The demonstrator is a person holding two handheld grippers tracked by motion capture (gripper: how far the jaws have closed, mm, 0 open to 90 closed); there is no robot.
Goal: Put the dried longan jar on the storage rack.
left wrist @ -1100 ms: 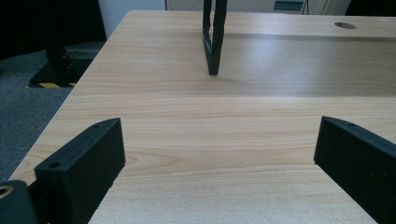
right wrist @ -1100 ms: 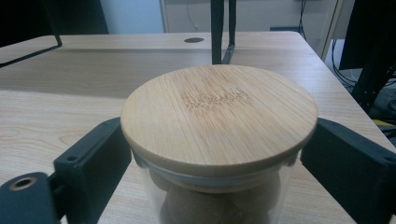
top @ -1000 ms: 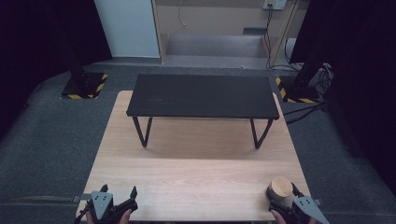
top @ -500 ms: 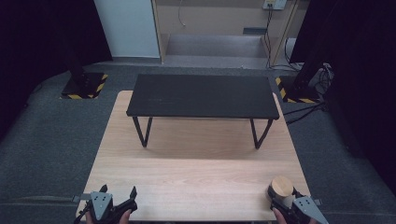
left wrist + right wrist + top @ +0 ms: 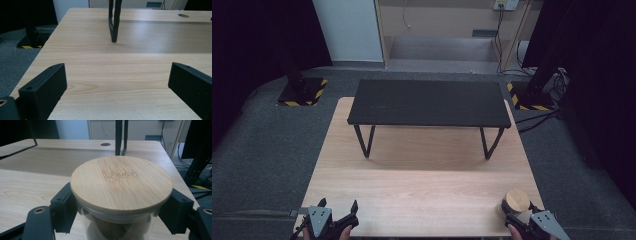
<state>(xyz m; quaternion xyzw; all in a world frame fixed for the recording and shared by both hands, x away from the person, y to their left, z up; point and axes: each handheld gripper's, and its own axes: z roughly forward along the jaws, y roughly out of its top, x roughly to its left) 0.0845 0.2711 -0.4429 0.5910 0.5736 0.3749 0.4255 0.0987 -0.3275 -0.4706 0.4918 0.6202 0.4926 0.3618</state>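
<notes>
While lidded, jar holds brown contents.

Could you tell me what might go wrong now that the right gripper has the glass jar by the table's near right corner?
1. The right gripper has just closed on the glass jar right under its bamboo lid; smooth glass might slip when lifted.
2. The jar stands near the wooden table edge, so a slip could send it to the floor.
3. The lid may sit loose and tip off.
</notes>
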